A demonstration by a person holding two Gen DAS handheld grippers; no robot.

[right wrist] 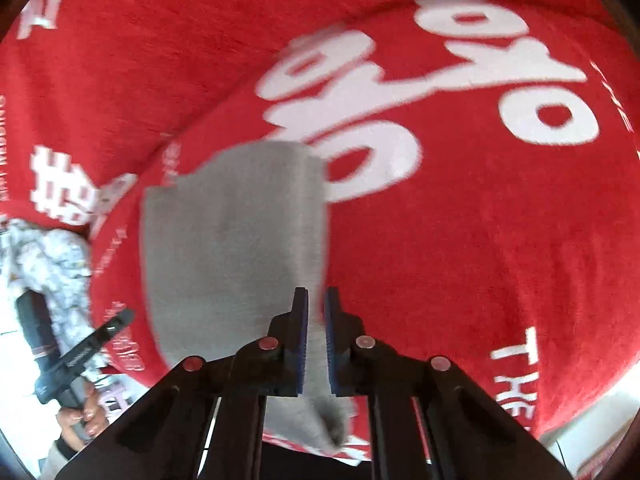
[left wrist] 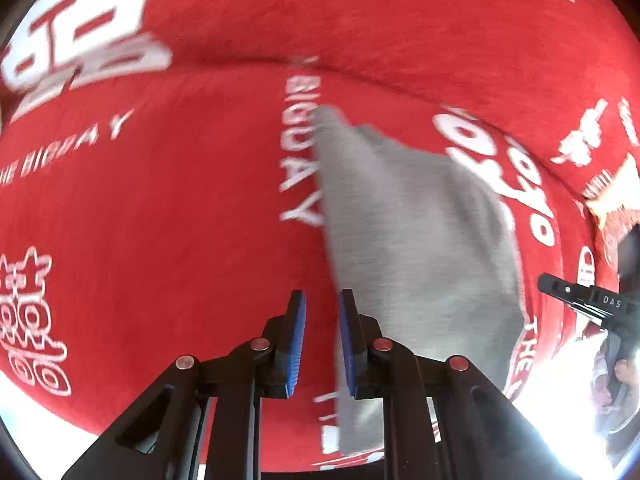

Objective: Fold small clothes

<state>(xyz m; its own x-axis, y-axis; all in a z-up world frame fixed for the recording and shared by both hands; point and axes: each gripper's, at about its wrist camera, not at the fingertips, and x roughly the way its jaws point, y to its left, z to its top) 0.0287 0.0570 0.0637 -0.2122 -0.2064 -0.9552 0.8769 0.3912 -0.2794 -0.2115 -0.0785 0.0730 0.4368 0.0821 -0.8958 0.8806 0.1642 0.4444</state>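
Observation:
A small grey garment (left wrist: 416, 232) hangs stretched between my two grippers above a red cloth with white lettering (left wrist: 160, 208). My left gripper (left wrist: 322, 340) has its jaws nearly closed, and the garment's left edge runs between them against the right pad. My right gripper (right wrist: 316, 340) is shut on the garment's right edge (right wrist: 232, 240), with grey fabric bunched below its pads. The right gripper shows at the right edge of the left wrist view (left wrist: 588, 300). The left gripper shows at the left of the right wrist view (right wrist: 80, 356).
The red cloth (right wrist: 480, 240) covers the whole surface under both grippers. A hand in a patterned sleeve (right wrist: 52, 264) holds the left gripper's handle. Bright glare lies along the lower right of the left wrist view (left wrist: 560, 408).

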